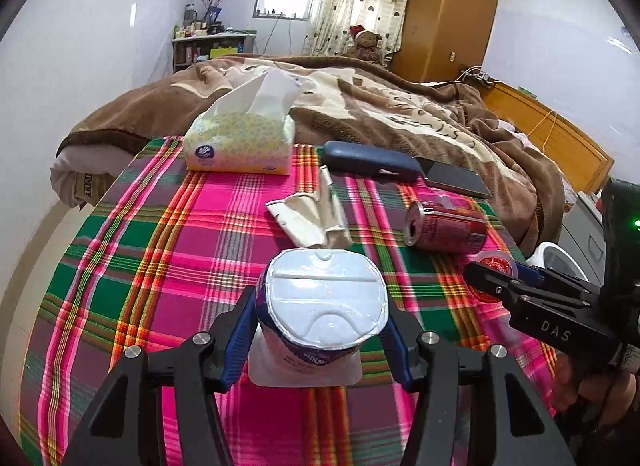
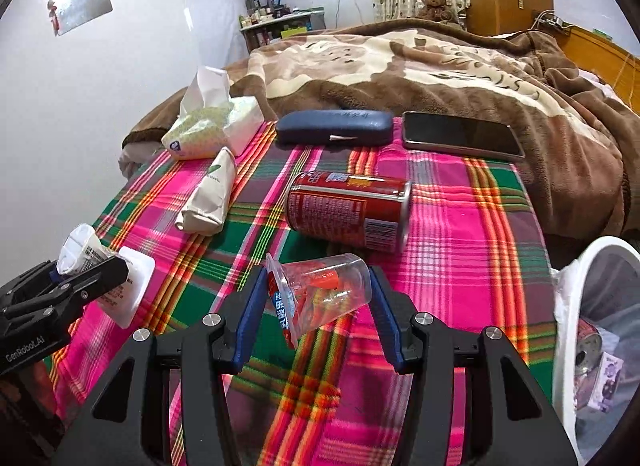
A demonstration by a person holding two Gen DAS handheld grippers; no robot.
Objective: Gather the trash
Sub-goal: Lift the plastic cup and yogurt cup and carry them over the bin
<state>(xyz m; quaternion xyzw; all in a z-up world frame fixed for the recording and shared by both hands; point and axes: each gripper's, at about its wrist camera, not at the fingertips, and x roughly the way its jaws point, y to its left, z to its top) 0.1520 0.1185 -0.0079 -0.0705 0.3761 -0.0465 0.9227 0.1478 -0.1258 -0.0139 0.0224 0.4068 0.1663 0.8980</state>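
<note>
Yogurt cup (image 1: 326,306) clamped in the left tool (image 1: 320,330), just above the plaid table (image 1: 140,266).
Light, thin-walled, crushable: hold its sides gently. The right tool (image 2: 316,298) brackets a clear jelly cup (image 2: 320,294), contact uncertain; bin (image 2: 568,306) right.

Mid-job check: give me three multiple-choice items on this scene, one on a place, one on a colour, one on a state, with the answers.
1. Where is the phone?
A. in the bin
B. at the cloth's far edge, beside the blue case
C. under the can

2. What colour is the can?
A. red
B. green
C. silver all over

3. How does the can lie?
A. upright
B. on its side
C. crushed flat

Answers: 1 B, it lies beside the case near the blanket. 2 A, its printed body is red. 3 B, its open top faces sideways in the left wrist view.
</note>
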